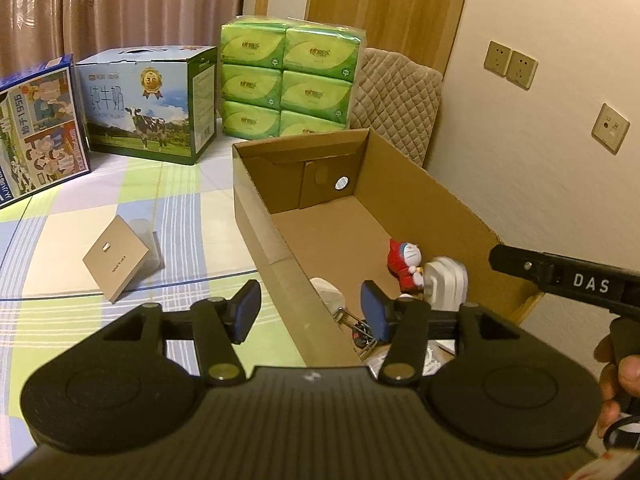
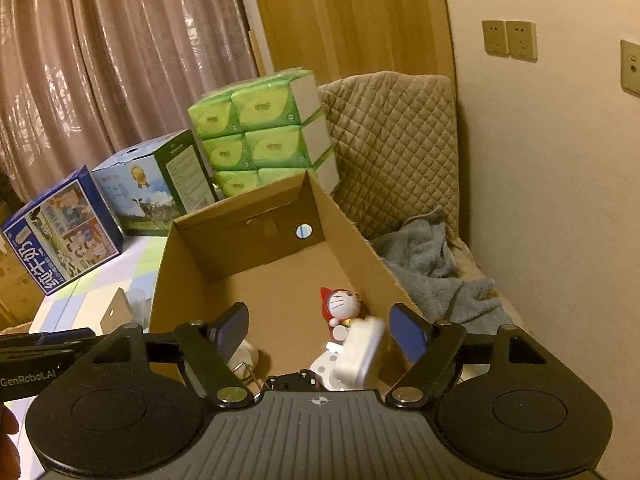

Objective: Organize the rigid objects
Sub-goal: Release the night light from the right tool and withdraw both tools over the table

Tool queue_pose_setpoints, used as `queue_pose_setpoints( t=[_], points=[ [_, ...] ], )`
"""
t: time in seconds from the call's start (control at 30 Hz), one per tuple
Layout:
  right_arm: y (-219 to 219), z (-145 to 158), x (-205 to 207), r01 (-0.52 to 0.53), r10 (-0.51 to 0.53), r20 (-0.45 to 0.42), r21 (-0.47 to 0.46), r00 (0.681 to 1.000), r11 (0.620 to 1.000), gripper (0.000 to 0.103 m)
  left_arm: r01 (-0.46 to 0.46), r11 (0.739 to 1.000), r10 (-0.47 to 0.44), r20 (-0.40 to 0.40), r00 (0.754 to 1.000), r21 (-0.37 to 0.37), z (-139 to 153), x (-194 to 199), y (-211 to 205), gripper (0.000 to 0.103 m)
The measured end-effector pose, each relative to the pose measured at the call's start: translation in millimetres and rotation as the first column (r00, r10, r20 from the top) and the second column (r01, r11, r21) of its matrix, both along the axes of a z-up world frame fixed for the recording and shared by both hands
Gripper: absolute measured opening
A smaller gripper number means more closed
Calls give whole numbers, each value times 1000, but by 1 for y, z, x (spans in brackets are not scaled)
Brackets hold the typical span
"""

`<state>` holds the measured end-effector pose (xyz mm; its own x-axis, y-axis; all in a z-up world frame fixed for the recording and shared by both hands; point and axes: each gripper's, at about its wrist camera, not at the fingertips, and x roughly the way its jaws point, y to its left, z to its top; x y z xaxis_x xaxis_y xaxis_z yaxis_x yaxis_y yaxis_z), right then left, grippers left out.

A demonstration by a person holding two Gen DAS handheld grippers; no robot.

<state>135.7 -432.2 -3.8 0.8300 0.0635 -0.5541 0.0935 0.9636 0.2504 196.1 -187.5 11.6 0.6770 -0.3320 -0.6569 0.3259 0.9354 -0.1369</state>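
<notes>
black plastic of the left gripper (image 1: 308, 310) fills the near field, jaws apart and straddling the near left wall of the cardboard box (image 1: 264, 236), gripping nothing; right gripper (image 2: 320, 334) likewise has its jaws apart, empty, above the box's near end; white plug-like block (image 2: 360, 354), blurred, lies between its fingers without touching them, beside a red and blue cat figurine (image 2: 340, 308) on the box floor; other small items at the near end are cut off by the gripper bodies and hard to identify; tan square card (image 1: 116, 264) leans on the checked cloth (image 1: 184, 208) left of the box; farther off, milk carton (image 1: 148, 108) and green tissue packs (image 1: 288, 80), partly hidden behind the box rim.
</notes>
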Motion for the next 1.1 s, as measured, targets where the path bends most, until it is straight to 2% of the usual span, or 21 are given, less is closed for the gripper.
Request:
queue_pose_setpoints(
  t=[0.27, 0.4, 0.67, 1.1],
  points=[
    [1, 6, -17, 7, -7, 5, 13, 1000, 1000, 75, -10, 1000, 9, 16, 1000, 16, 8, -16, 10, 60],
    [6, 14, -26, 2, -2, 7, 18, 1000, 1000, 75, -21, 1000, 20, 34, 999, 19, 13, -28, 20, 70],
    [27, 26, -40, -34, 33, 27, 22, 999, 999, 76, -63, 997, 60, 64, 996, 42, 22, -50, 55, 82],
    [80, 35, -55, -123, 123, 36, 12, 992, 992, 79, -153, 987, 148, 75, 986, 53, 34, -72, 117, 83]
  ],
)
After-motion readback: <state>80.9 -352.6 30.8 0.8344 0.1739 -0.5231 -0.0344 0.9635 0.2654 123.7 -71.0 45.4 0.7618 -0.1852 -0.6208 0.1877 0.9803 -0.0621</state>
